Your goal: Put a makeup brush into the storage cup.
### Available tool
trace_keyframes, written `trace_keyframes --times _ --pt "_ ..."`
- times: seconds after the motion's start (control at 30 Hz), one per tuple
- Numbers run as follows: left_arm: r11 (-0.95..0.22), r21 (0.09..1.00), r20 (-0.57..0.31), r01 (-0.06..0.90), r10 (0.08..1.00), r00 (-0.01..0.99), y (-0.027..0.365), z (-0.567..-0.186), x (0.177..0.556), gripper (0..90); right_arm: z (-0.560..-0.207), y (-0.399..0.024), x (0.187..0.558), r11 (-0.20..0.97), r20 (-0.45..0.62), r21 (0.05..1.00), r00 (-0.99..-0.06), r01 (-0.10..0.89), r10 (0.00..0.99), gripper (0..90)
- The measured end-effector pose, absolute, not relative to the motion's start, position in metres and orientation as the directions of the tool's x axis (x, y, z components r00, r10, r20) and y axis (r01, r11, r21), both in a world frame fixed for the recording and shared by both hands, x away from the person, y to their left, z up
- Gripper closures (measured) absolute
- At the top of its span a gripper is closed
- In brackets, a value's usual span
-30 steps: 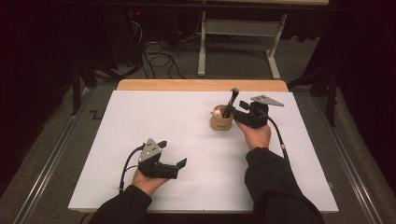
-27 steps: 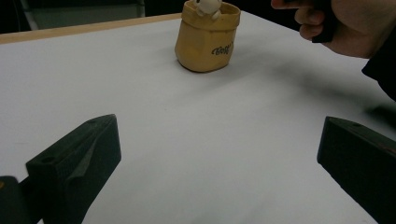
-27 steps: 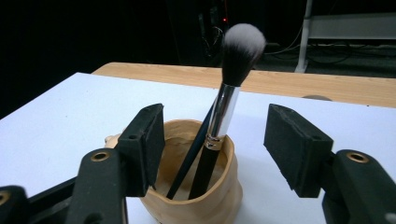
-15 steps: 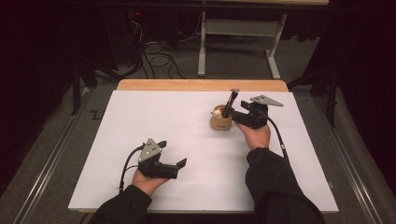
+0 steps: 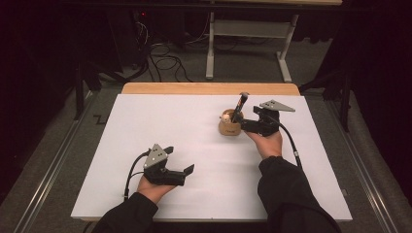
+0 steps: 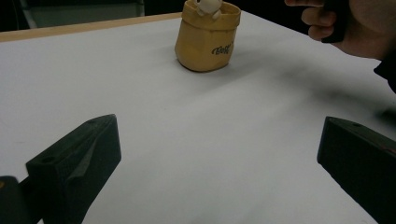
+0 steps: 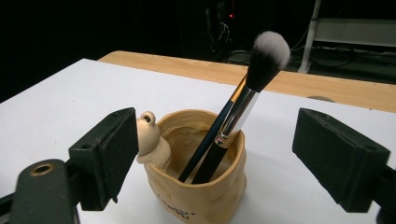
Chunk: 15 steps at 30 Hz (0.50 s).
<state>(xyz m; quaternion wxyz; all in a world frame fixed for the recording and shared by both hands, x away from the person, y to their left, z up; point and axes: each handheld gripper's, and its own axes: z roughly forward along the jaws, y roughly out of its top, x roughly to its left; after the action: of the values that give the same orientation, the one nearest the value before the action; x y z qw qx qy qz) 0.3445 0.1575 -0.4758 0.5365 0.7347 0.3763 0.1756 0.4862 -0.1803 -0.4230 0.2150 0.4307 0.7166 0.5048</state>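
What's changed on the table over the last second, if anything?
Nothing has visibly changed. The right gripper stays open beside the pot, its jaws on either side of the brush that leans in the pot, bristles up. The left gripper stays open over the white table near the person's side.

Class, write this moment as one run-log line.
right gripper: open, beside cup | brush: upright in cup, leaning | left gripper: open, on table
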Motion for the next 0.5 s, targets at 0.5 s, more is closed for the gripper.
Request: trace_keyframes --times 0.5 --pt "-0.134 0.919 -0.153 0.372 0.746 0.648 0.160 -0.476 0.344 0.4 -0.434 -0.191 0.474 0.119 0.131 0.902 -0.526 0.415 0.840 0.4"
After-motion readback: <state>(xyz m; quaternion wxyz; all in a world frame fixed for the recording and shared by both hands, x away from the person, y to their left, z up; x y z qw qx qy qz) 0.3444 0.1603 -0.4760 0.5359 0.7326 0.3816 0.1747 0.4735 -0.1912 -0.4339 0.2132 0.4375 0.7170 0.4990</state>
